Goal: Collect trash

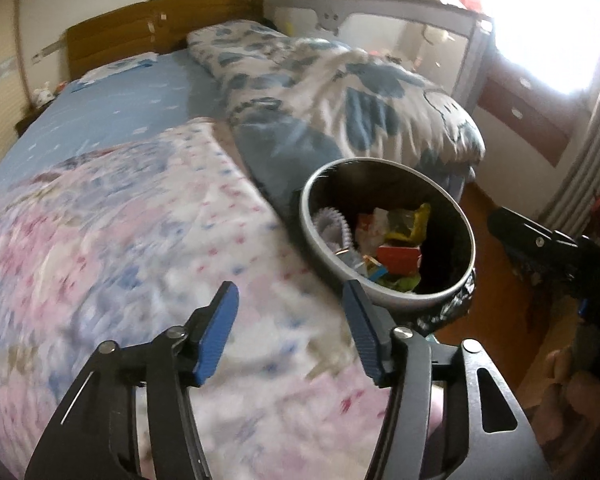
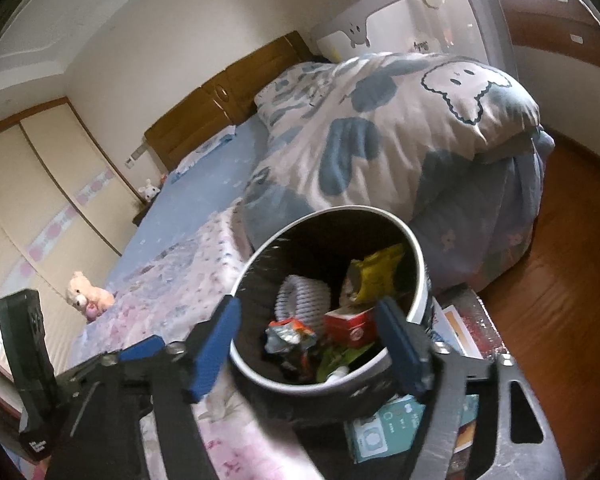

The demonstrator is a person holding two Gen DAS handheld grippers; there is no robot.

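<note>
Crinkled foil and card wrappers (image 2: 340, 320) fill the bin (image 2: 418, 264) (light, crushable stuff), so I'd pinch edges; my left gripper (image 1: 290, 332) and right gripper (image 2: 308, 340) both gape empty.

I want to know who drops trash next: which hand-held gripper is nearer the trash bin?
Right. The right hand-held gripper hangs open right over the trash bin; the left hand-held gripper is open over the bed beside it.

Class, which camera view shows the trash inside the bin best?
The right wrist view: it looks straight down into the bin, showing the trash large. The left wrist view shows the same bin smaller, off-centre.
</note>
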